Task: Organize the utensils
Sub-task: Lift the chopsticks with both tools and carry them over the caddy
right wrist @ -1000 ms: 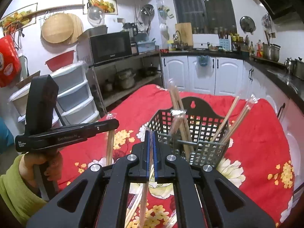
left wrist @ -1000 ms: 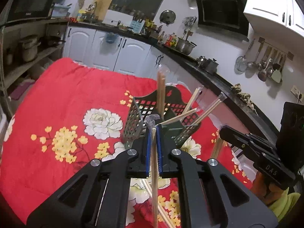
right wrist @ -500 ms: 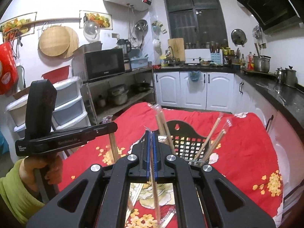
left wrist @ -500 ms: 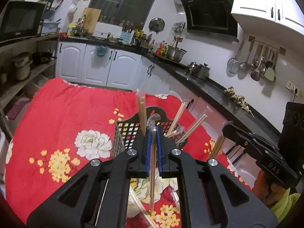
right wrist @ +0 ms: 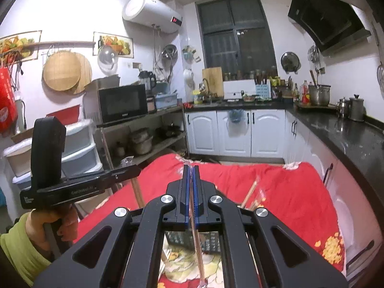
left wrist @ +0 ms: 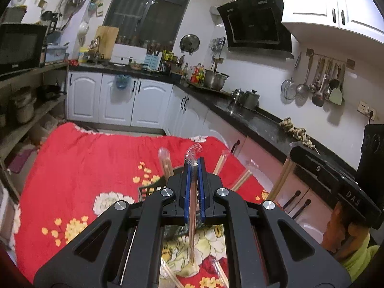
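Observation:
My left gripper is shut on a plastic-wrapped pair of wooden chopsticks that hangs down between its blue pads. A black mesh basket peeks out behind the fingers, with several wrapped chopstick pairs leaning in it. My right gripper is also shut on a wrapped chopstick pair, held above the basket. The other gripper shows in each view: the right one with its sticks, the left one with its own.
A red floral cloth covers the table. Loose wrapped chopsticks lie on it near the front. A black counter with pots runs along the right, shelves with a microwave along the left.
Both grippers have risen with their chopsticks and tilted up. The basket has sunk in both views and is now mostly hidden behind the fingers.

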`<state>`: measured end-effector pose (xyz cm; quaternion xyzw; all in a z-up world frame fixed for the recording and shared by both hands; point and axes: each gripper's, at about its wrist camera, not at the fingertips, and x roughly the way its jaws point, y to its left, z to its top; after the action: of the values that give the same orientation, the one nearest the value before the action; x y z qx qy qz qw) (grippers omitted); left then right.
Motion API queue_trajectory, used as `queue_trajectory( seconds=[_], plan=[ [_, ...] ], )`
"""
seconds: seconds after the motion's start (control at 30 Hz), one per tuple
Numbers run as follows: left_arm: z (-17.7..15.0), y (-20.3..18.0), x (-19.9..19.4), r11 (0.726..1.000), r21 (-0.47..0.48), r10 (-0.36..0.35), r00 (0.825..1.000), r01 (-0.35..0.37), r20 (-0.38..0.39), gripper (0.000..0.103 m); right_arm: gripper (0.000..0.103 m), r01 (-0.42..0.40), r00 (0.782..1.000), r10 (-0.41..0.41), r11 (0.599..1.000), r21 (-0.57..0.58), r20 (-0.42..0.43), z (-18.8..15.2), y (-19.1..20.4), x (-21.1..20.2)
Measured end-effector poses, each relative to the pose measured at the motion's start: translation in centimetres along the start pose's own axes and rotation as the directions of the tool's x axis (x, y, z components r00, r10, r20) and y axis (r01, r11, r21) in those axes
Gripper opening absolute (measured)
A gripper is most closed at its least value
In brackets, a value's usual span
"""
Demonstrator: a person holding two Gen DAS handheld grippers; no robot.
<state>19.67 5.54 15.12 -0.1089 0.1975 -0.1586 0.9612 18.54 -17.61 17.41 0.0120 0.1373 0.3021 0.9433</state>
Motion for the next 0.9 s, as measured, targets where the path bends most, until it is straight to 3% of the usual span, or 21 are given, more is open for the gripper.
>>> queue_trajectory(
  seconds=[0.5, 0.9],
  plan=[
    [6.8, -0.6, -0.8, 0.998, 0.037, 0.05, 0.989, -0.055, 0.14, 0.003, 0.003, 0.014, 0.993, -0.011, 1.0, -0.019, 0.121, 5.1, -0.4, -0.2],
    [7.7, 1.6, 1.1, 0.996, -0.032, 0.092, 0.977, -0.088, 0.191, 0.003, 0.003, 0.044, 0.977, -0.04, 0.999, -0.015, 0.209, 8.4, -1.3, 0.7]
  ],
)
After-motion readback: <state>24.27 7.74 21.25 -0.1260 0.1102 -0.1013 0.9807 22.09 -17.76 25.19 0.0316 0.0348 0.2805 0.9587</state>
